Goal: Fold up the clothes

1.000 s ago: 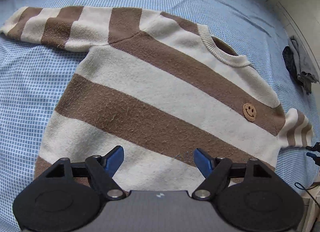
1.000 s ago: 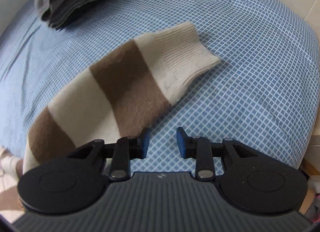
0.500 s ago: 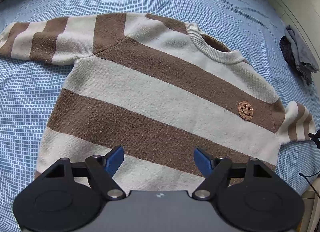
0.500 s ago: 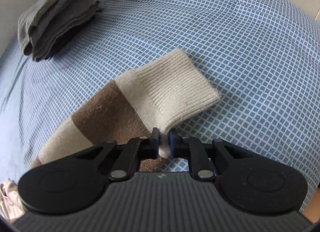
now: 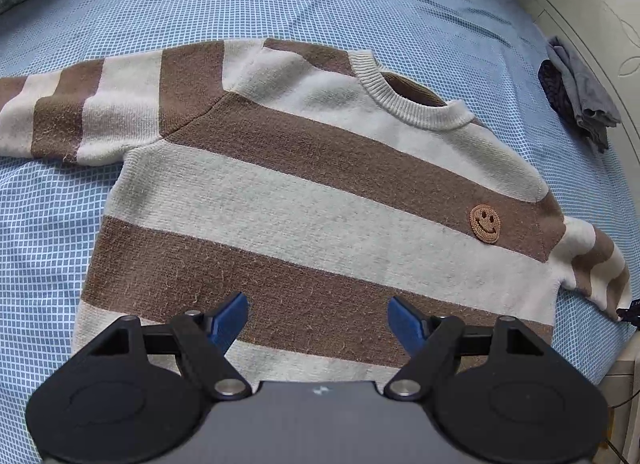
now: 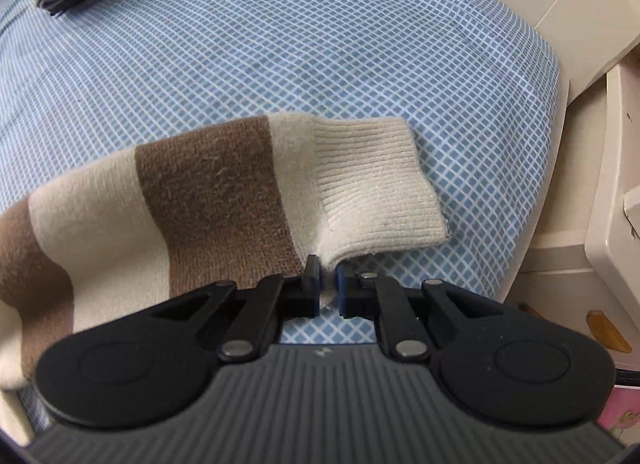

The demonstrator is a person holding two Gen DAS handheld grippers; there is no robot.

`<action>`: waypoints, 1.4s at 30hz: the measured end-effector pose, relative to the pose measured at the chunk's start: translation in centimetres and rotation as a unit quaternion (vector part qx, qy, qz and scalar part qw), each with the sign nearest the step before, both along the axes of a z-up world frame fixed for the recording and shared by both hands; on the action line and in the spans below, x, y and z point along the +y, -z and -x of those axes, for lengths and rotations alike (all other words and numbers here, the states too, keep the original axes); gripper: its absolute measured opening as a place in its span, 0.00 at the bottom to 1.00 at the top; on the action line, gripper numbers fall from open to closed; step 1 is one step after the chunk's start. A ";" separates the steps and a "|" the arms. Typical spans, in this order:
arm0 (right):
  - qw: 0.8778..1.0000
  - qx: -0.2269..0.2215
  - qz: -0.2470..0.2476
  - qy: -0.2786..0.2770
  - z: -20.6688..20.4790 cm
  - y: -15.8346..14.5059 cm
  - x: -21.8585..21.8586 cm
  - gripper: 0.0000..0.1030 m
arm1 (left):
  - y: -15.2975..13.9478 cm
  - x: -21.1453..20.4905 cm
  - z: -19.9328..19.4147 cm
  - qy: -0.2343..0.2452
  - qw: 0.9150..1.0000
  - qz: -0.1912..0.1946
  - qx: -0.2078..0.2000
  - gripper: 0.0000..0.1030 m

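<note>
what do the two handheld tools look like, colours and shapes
Both match: the left tool and the right tool each have a grey ribbed body with a small pale logo, two round black lobes, black link arms on silver pivot pins, and blue fingertip pads. No hands, sleeves or cables on them show.

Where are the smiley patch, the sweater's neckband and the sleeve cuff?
smiley patch [image 5: 485, 222], left wrist view, its centre.
neckband [image 5: 416, 110], left wrist view, front ribbed edge.
sleeve cuff [image 6: 376, 179], right wrist view, ribbed middle.

The left gripper points steeply downward with its blue-padded fingers spread wide — nothing between them. The right gripper also tilts down, its jaws pinched nearly together on cloth.
</note>
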State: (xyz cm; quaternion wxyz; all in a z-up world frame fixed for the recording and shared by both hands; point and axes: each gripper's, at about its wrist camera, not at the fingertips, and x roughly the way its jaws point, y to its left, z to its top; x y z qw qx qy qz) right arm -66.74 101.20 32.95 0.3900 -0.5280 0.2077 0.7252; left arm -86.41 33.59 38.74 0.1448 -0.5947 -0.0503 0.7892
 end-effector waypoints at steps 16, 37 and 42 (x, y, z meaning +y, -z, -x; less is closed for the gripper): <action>0.962 0.049 0.124 -0.237 8.1 -7.2 -13.4 0.31 | 0.7 0.9 11.1 0.019 1.000 -0.024 -0.004 0.80; 0.831 -0.114 0.084 -0.537 30.8 -0.3 -29.5 0.33 | 1.9 5.5 24.3 0.119 0.988 0.065 -0.072 0.79; 0.832 -0.125 0.070 -0.535 30.9 0.8 -30.1 0.29 | 2.7 6.3 24.4 0.154 0.979 0.128 -0.036 0.52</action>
